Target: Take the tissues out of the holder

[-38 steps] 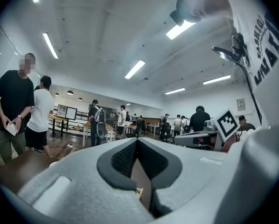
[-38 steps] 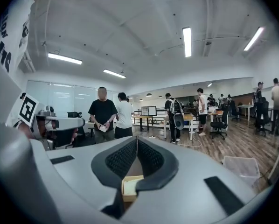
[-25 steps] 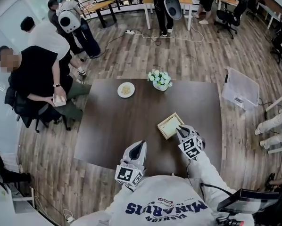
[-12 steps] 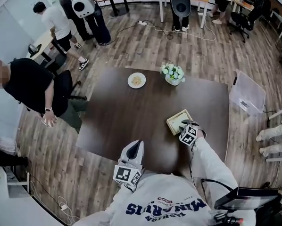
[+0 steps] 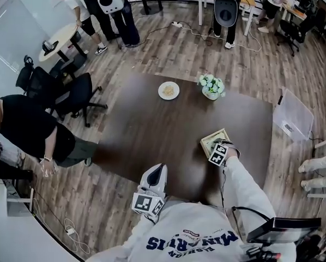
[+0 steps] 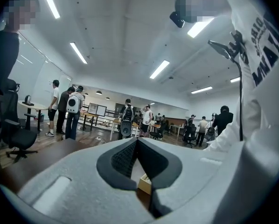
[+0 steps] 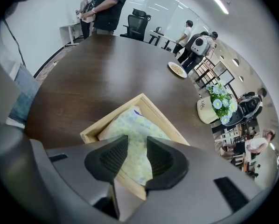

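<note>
A shallow wooden holder (image 5: 210, 140) sits on the dark table (image 5: 152, 130) towards its right side. Inside it lies a soft tissue pack (image 7: 130, 125) with a pale flower print, filling the holder (image 7: 146, 102). My right gripper (image 5: 218, 148) hangs over the holder's near edge. Its jaws (image 7: 137, 146) are opening, with the pack showing in the gap below them and the pads clear of it. My left gripper (image 5: 161, 169) is held low at the table's near edge, shut, with nothing in it. Its tips (image 6: 137, 141) meet, and a corner of the holder (image 6: 144, 185) shows beneath them.
At the table's far side are a small plate of food (image 5: 168, 90) and a white pot of flowers (image 5: 212, 86). A person in black (image 5: 26, 130) and an office chair (image 5: 70, 91) are at the left. A clear bin (image 5: 293, 116) stands at the right.
My right gripper has moved in over the holder's near edge. The whole view has shifted, so the table sits a little further right. The left gripper has stayed put.
</note>
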`<state>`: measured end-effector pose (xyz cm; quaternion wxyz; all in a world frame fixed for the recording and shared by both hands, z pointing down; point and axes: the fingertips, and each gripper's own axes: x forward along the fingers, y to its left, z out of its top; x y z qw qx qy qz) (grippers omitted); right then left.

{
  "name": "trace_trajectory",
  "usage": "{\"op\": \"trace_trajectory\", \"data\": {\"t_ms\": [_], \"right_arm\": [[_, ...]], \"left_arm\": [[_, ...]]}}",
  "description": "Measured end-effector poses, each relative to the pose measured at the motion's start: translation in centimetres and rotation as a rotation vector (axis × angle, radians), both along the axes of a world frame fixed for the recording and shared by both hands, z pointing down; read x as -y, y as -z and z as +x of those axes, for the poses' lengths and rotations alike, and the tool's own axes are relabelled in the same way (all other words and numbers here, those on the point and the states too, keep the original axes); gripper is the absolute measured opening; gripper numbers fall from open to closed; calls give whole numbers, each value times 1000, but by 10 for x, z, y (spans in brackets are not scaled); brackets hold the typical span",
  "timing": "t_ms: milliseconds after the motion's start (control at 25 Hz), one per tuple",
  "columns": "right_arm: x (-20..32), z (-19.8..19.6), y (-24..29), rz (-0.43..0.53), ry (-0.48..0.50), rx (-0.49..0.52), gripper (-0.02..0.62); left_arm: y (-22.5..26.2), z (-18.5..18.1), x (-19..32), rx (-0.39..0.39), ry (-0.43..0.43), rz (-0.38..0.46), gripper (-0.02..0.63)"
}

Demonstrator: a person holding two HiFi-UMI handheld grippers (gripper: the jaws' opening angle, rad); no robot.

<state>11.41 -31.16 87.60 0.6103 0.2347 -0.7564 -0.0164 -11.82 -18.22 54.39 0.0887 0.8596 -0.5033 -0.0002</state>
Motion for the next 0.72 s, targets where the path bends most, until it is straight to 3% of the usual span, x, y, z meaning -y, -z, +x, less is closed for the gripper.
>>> {"op": "trace_trajectory", "data": {"t_ms": [240, 440, 720], "right_arm": [[1, -5, -7, -24, 19, -16, 125], [0, -4, -9, -31, 28, -22, 56], [1, -3, -10, -7, 36, -32, 32]], "left_arm": [[-3, -6, 2, -9, 20, -6, 2], [-2, -1, 3, -8, 21, -1, 2], [-3, -3, 2, -1, 29, 1, 2]]}}
